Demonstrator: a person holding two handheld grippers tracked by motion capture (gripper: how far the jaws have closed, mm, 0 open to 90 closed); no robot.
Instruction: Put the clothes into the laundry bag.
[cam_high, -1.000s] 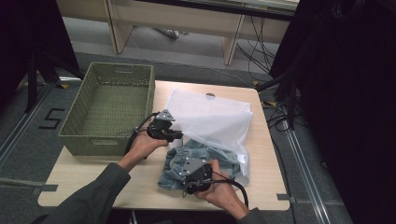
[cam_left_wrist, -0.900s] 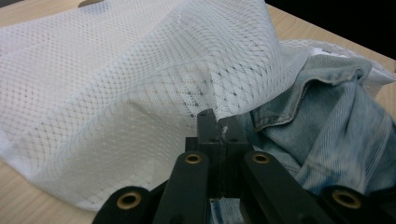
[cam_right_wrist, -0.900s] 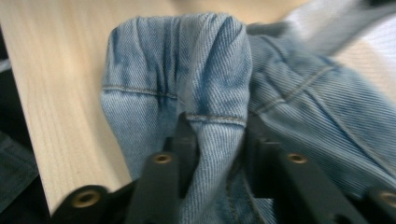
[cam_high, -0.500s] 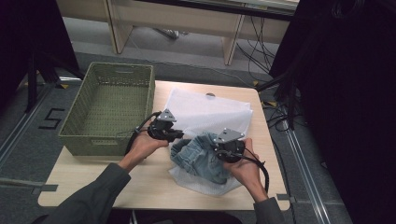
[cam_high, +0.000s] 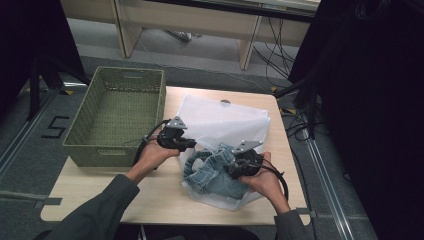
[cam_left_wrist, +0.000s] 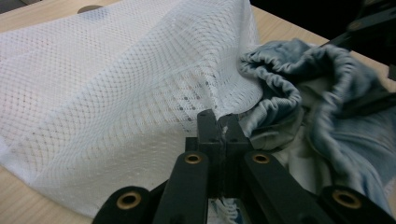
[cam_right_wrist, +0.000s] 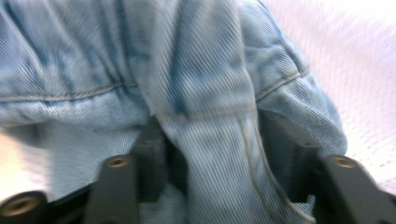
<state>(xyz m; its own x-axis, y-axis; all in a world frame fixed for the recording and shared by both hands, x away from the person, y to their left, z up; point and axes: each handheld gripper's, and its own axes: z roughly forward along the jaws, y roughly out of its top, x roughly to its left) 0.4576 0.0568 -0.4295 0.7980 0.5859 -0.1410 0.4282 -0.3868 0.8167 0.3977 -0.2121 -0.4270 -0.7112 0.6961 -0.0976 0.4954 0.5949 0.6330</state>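
Note:
A white mesh bag (cam_high: 225, 117) lies across the wooden table (cam_high: 125, 197). A crumpled blue denim garment (cam_high: 210, 172) sits at the bag's near end, partly wrapped in mesh. My left gripper (cam_high: 192, 144) is shut on the bag's edge; in the left gripper view its jaws (cam_left_wrist: 218, 119) pinch the mesh (cam_left_wrist: 116, 93) beside the denim's elastic waistband (cam_left_wrist: 280, 93). My right gripper (cam_high: 235, 167) presses into the garment from the right. In the right gripper view a thick denim fold (cam_right_wrist: 215, 93) runs between its jaws (cam_right_wrist: 215, 126) and hides their tips.
A green woven basket (cam_high: 82, 150) stands empty on the table's left side, close to my left hand. Bare tabletop lies along the near edge. Desk legs and cables sit on the floor behind the table.
My right gripper swung from the near edge up to the right side of the denim, and the garment now lies bunched toward the bag's mouth. The left gripper stayed put on the mesh.

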